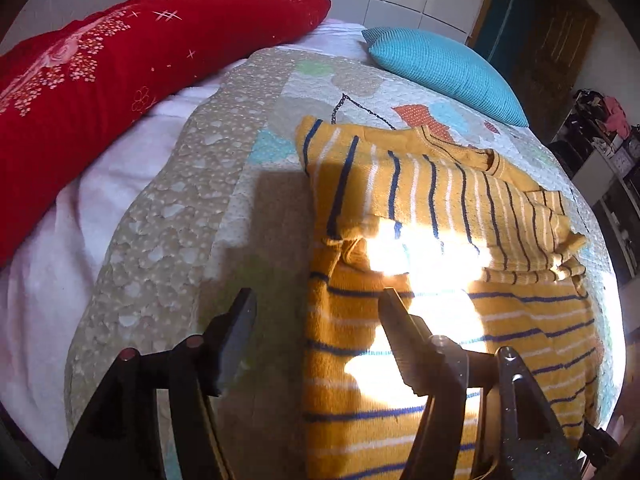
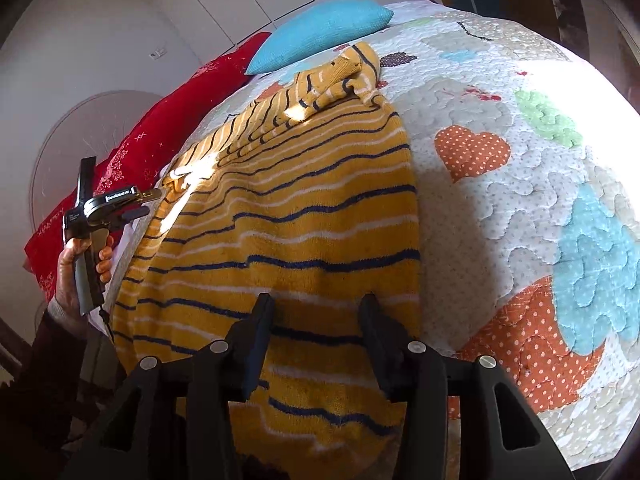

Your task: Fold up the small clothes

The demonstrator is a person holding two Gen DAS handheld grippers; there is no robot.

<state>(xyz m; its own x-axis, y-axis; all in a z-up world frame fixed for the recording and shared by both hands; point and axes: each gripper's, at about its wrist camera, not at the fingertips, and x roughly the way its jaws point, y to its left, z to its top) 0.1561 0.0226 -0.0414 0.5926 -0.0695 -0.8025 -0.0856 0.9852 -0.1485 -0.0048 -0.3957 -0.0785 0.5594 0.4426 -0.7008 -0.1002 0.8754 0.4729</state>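
A mustard-yellow knit sweater with navy and white stripes (image 1: 440, 320) lies flat on a patchwork quilt (image 1: 168, 216), its sleeves folded across the upper chest. My left gripper (image 1: 316, 300) is open and empty, hovering over the sweater's left edge. In the right wrist view the same sweater (image 2: 288, 216) spreads out ahead. My right gripper (image 2: 316, 304) is open and empty just above the sweater's near hem. The left gripper (image 2: 152, 196), held in a hand, shows at the sweater's far left side.
A red embroidered pillow (image 1: 120, 64) and a turquoise cushion (image 1: 448, 68) lie at the head of the bed. The quilt (image 2: 520, 200) with hearts extends right of the sweater. Cluttered shelves (image 1: 600, 140) stand at the far right. Bright sun patches fall on the sweater.
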